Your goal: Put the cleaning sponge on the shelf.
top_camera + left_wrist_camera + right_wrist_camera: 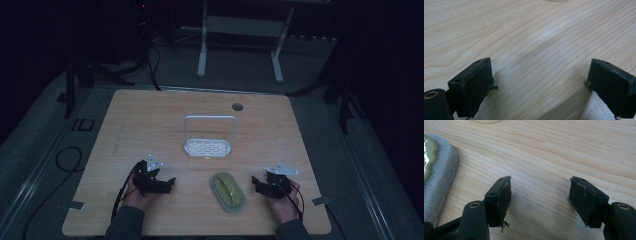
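Rack (208, 146) behind sponge (228, 191)

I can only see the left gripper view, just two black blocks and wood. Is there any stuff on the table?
Observer: Yes, a white rack with a tall handle stands mid-table.
Operator: Anything else?
Observer: A grey sponge with a yellow-green top lies between the two grippers.
Operator: Where's the other gripper?
Observer: The right gripper sits just right of that sponge, jaws apart, holding nothing.
Operator: Is mine close to the sponge too?
Observer: The left gripper is farther from it, with bare table between.
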Motion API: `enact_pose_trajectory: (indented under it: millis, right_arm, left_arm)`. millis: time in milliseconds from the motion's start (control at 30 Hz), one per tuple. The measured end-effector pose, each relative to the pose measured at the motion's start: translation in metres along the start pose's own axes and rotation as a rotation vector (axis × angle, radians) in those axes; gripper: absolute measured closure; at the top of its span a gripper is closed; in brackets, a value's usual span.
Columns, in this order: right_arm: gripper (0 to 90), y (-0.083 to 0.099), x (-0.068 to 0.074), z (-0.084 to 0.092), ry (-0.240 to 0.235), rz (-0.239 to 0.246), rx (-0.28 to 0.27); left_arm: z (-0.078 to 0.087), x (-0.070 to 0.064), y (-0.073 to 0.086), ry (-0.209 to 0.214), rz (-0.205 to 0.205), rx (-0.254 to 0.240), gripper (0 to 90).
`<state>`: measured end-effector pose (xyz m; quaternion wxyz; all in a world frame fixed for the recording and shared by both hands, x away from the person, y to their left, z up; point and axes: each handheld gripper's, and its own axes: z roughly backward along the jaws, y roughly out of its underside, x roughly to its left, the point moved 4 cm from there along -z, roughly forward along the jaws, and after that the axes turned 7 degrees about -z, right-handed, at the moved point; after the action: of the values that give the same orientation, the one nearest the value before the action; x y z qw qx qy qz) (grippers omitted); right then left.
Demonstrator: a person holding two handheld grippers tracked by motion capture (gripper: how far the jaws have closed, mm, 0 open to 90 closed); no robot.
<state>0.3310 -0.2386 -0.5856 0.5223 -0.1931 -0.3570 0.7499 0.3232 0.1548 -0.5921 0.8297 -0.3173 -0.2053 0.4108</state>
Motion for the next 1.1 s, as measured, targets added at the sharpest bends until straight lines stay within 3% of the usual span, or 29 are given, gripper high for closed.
enact_pose_trajectory:
  millis: [133,200,433,467,567,600,767,833,1100]
  right_arm:
    - [35.4,0.000,0.000,0.000,-0.004,0.006,-0.002]
    - [43.7,-0.002,0.002,0.001,-0.005,0.019,-0.007]
    - [58.4,-0.012,0.012,0.018,-0.007,0.050,-0.066]
    - [66.2,-0.017,0.016,0.026,-0.019,0.063,-0.092]
    - [71.9,-0.023,0.023,0.034,-0.031,0.084,-0.114]
    - [78.5,-0.027,0.030,0.042,-0.051,0.098,-0.133]
    - [89.8,-0.039,0.048,0.056,-0.086,0.145,-0.157]
    - [90.0,-0.041,0.050,0.057,-0.089,0.153,-0.161]
    - [90.0,-0.054,0.082,0.060,-0.159,0.209,-0.155]
  left_arm:
    - [0.000,0.000,0.000,0.000,0.000,0.000,6.4]
    - [0.000,0.000,0.000,-0.001,0.000,0.000,6.4]
    - [0.000,0.000,0.000,-0.001,0.000,0.000,6.4]
    - [0.000,0.000,0.000,-0.001,0.000,0.000,6.4]
    - [0.000,0.000,0.000,-0.001,0.001,0.000,6.4]
    - [0.000,0.000,0.000,-0.001,0.000,0.000,6.4]
    - [0.000,0.000,0.000,-0.001,0.000,0.000,6.4]
    - [0.000,0.000,0.000,-0.001,0.001,0.000,6.4]
    - [0.000,0.000,0.000,-0.001,0.000,0.000,6.4]
